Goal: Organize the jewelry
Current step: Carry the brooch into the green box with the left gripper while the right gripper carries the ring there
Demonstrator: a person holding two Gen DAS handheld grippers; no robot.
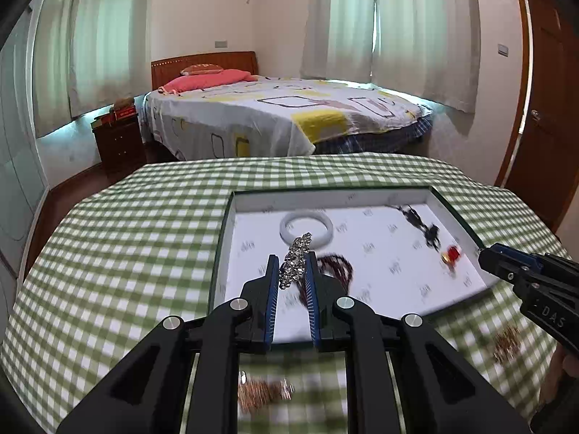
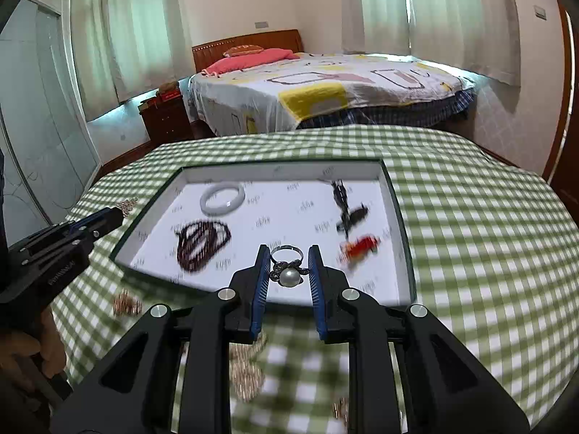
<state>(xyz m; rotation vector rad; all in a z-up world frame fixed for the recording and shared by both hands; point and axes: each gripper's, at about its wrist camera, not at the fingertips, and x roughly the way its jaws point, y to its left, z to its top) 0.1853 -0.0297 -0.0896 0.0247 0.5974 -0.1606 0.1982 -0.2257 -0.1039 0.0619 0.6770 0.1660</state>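
Left wrist: left fingers pinch sparkly silver bracelet; right fingers clamp pearl ring.

We read very little here. In the left wrist view, the letters "DAS" stand in pale print on the black body of the right gripper, well to the right of our left tongs, behind its fingers. In the right wrist view, a short line of pale lettering runs along the black side of the left gripper, far to the left of our right tongs, but it is too small and blurred to read. The small grey marks printed across the white floor of the tray are too blurred to make out.
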